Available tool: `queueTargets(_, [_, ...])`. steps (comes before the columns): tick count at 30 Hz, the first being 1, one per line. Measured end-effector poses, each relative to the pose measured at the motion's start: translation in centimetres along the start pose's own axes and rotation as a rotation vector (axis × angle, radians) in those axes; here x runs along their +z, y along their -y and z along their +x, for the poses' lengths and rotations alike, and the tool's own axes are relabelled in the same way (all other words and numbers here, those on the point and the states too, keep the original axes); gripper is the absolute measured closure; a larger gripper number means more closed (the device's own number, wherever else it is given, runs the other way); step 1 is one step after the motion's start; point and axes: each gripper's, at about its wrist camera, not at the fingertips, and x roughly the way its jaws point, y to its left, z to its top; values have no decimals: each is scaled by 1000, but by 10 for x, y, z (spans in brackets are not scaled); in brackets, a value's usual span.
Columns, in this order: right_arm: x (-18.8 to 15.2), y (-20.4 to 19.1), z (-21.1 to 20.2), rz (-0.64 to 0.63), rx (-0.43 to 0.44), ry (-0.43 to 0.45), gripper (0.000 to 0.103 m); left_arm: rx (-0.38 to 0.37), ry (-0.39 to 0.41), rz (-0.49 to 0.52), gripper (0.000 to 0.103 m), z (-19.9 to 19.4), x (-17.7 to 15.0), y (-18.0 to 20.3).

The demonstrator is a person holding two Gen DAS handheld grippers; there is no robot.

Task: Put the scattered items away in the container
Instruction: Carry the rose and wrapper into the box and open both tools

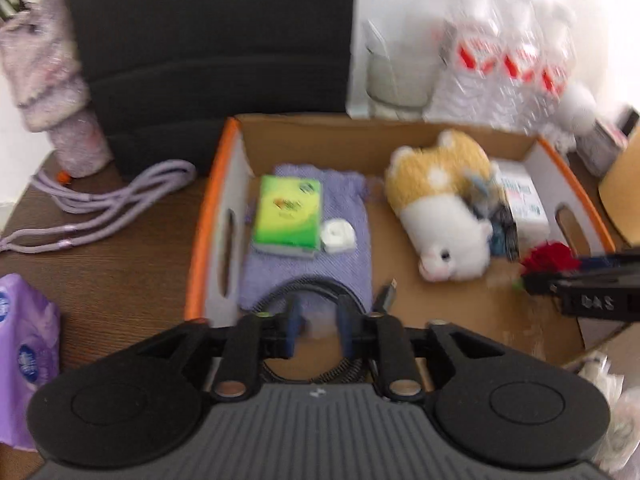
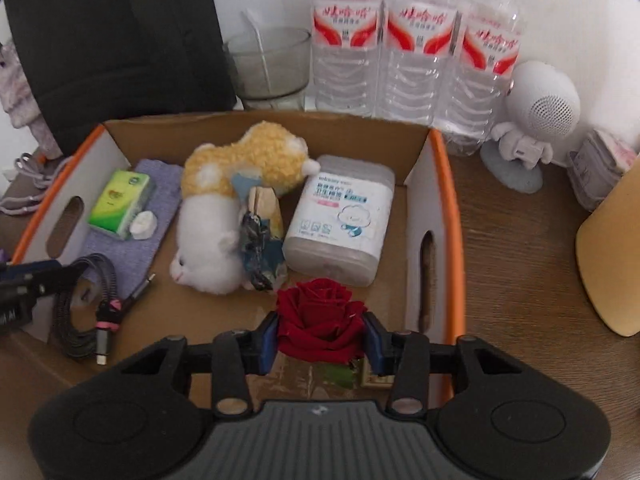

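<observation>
The box [image 2: 452, 216] filled mid-frame, holding a plush [image 2: 224, 208], wipes [image 2: 340, 220], tissues [image 2: 120, 204] and cable [image 2: 86, 304]. At lower centre the right gripper [image 2: 320, 336] clamped a rose [image 2: 316, 320] over the box. The left gripper [image 1: 319, 328] stood slightly parted, empty, above the cable.

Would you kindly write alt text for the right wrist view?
The right gripper holds a red rose over the near end of an orange-edged cardboard box, which holds a plush toy, wipes pack, tissue packet and coiled cable.
</observation>
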Motion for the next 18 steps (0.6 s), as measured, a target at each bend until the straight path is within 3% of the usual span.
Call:
queueTargets(3, [2,-3,1,-29,-25,-5,45,6,18,10,62,-7,3,2])
queueTargets(7, [11,5,-22,8,-14,9,38,-24,27,-30,33,-35,17,-4])
queueTargets(10, [20,15,-46,63,62,1,27,-31,-18,-62,15,-54,28,-7])
queueTargets(13, [22,19,-67,116,157,-45,23,-21,-74,-78,11,-66,31,-5])
queueTargets(18, [10,17,-96,130,158,-53,20,3,-88,-29,2,-83,20,7])
